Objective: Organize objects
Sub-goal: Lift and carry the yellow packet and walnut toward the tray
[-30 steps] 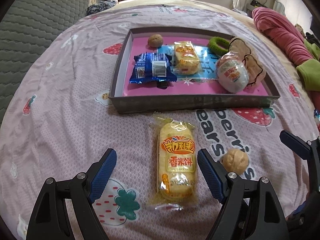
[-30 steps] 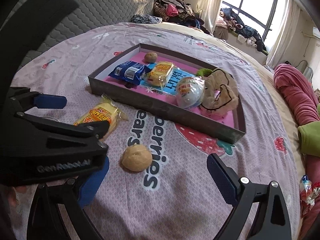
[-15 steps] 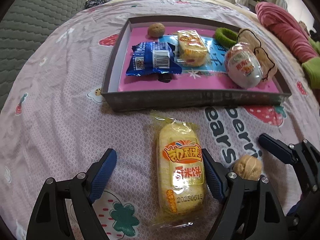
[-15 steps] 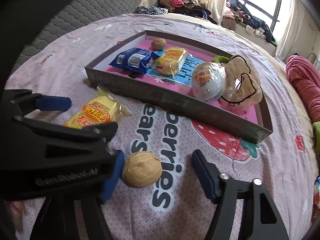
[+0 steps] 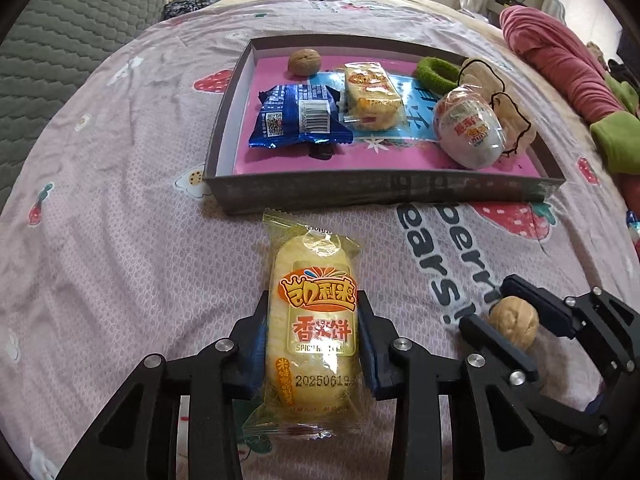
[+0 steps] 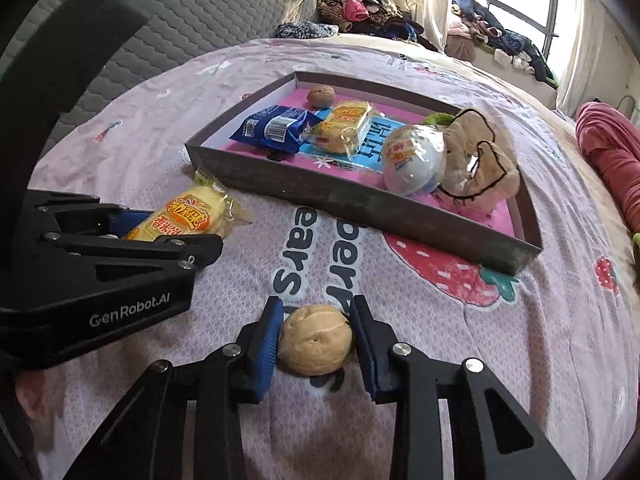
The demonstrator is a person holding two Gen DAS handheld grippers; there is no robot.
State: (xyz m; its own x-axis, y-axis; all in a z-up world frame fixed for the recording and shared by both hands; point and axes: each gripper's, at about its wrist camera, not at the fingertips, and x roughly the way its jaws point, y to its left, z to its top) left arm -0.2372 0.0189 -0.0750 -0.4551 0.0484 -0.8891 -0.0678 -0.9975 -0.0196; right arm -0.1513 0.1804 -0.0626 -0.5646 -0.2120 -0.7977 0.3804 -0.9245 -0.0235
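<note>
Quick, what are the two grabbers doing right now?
Left gripper: just closed, shut on the rice cracker.
Right gripper: fingers have just been closing and now press the walnut.

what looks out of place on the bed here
Two things lie on the sheet outside the tray: a yellow snack pack, gripped by the left gripper, and a walnut, between the right gripper pads, which have just been closing. Nothing looks spilled or damaged.
</note>
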